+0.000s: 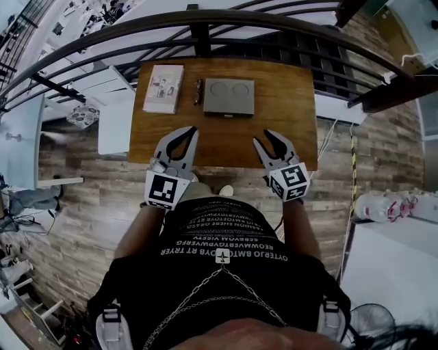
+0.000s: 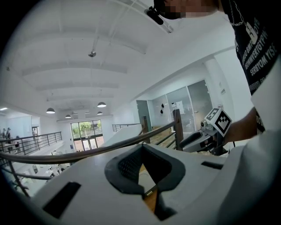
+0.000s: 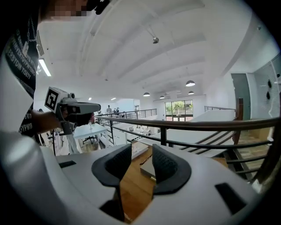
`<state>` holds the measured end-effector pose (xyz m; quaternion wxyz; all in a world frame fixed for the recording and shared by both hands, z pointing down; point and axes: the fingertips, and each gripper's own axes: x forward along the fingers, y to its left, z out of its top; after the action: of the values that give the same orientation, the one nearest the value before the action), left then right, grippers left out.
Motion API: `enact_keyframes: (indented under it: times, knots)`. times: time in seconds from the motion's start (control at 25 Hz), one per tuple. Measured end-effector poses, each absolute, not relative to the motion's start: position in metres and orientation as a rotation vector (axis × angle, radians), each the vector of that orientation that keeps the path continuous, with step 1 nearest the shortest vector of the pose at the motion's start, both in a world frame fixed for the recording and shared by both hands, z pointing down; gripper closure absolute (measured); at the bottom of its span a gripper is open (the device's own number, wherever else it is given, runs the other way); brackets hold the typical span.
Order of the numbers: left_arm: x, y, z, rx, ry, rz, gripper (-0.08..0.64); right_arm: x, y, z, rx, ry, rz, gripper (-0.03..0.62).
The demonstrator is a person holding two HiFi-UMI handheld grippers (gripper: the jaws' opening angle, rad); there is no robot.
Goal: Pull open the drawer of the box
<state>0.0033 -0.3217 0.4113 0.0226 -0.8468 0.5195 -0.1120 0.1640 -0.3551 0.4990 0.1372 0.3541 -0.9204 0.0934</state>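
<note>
As seen from the head view, grey box (image 1: 228, 96) flat on the wooden table (image 1: 291, 102), toward the far edge and about midway along its width. Shows two round recesses in its top and a small tab at the middle of its near side; drawer front flush with the body, closed. Just beside its left side, a slim dark item (image 1: 199, 91), too small to identify. Left of that, a pale booklet (image 1: 163, 88), lying flat and apart from the box.

Nearer the person, over the table's near edge, left gripper (image 1: 179, 140) and right gripper (image 1: 272, 145), side by side, well apart from each other, both pointing toward the box and clear of it. Left claw spread wide, nothing held between the pads. Right claw likewise parted and empty; in the right gripper view, looks along the wood at the box, which lies well beyond the pads. Square-marker cubes behind both claws, a forearm behind each.

Beyond the table, a dark curved railing (image 1: 205, 20); around and below, wood-plank floor (image 1: 89, 205).
</note>
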Motion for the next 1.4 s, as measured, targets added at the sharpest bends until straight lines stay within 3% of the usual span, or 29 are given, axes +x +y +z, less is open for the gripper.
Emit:
enact_keyframes:
  times: [0.84,1.4]
  knots:
    - [-0.071,-0.379,0.416,-2.637,1.623,-0.316,0.555,0.074,-0.379,0.611,0.896,-2.503,0.430,0.456]
    - [-0.104,-0.428,0.424,-2.666,1.594,-0.341,0.555,0.054,-0.418,0.697,0.880,-2.329,0.706,0.456]
